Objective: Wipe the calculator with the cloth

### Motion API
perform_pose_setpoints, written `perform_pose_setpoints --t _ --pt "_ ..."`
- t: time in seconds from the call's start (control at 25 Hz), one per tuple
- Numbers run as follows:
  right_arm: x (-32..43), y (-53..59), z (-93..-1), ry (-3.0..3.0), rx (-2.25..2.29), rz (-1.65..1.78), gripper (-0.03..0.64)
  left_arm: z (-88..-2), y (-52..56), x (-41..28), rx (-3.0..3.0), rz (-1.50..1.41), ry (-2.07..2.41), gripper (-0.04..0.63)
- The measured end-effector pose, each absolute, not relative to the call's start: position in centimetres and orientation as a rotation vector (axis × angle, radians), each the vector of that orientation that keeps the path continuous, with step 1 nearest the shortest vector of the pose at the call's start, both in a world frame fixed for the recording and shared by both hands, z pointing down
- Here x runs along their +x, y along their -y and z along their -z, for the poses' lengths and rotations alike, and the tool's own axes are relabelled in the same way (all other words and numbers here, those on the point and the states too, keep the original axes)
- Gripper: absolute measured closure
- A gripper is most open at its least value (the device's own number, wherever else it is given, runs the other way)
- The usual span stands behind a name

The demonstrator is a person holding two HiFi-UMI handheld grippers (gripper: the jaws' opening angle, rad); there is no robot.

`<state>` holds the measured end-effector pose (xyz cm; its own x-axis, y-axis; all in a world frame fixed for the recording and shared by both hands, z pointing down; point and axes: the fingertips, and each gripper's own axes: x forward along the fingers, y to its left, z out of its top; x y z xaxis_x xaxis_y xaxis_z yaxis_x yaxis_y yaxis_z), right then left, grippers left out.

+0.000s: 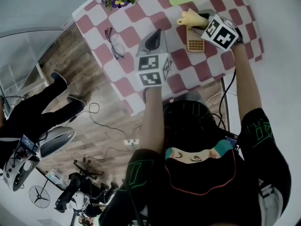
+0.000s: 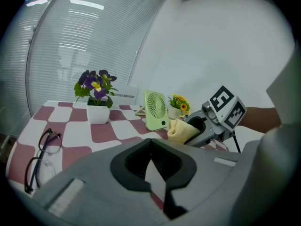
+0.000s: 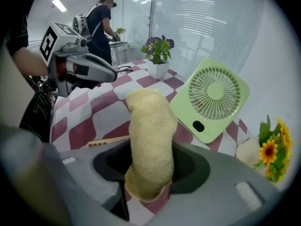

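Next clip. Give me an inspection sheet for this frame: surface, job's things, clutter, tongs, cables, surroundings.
Surface: table in red-and-white checks.
Job's things: calculator flat on the table; yellow cloth, rolled, between the jaws of the right tongs.
Clutter: green fan, purple flower pot, yellow flower pot, glasses.
Tongs: left tongs shut and empty, over the table; right tongs around the cloth, but whether they press it cannot be told.
Cables: cable along the right forearm; loose leads and a power strip on the floor.
Surroundings: wood floor, window blinds, another person at a far table.
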<state>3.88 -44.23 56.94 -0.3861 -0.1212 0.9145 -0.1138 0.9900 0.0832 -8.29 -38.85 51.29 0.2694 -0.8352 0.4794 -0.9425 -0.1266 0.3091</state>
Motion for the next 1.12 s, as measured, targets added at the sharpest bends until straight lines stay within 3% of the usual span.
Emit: perform_pose_setpoints --t 0.28,0.32,0.4,1.12 --pt "3.9 44.6 -54.5 2.099 0.267 -0.005 0.381 -51.4 38.9 -7.7 2.002 -0.256 1.585 0.586" --pt "3.9 44.8 -54.4 2.097 0.279 0.011 0.445 -51.3 38.9 -7.6 2.005 -0.258 1.583 0.586" --pt "3.9 45.1 -54.7 2.081 0.292 0.046 0.512 -51.3 38.8 -7.4 2.011 -0.262 1.576 0.586" --pt "4.7 39.8 -55.8 1.945 0.292 0.130 0.552 -49.9 36.2 -8.0 2.092 -0.252 1.533 0.586"
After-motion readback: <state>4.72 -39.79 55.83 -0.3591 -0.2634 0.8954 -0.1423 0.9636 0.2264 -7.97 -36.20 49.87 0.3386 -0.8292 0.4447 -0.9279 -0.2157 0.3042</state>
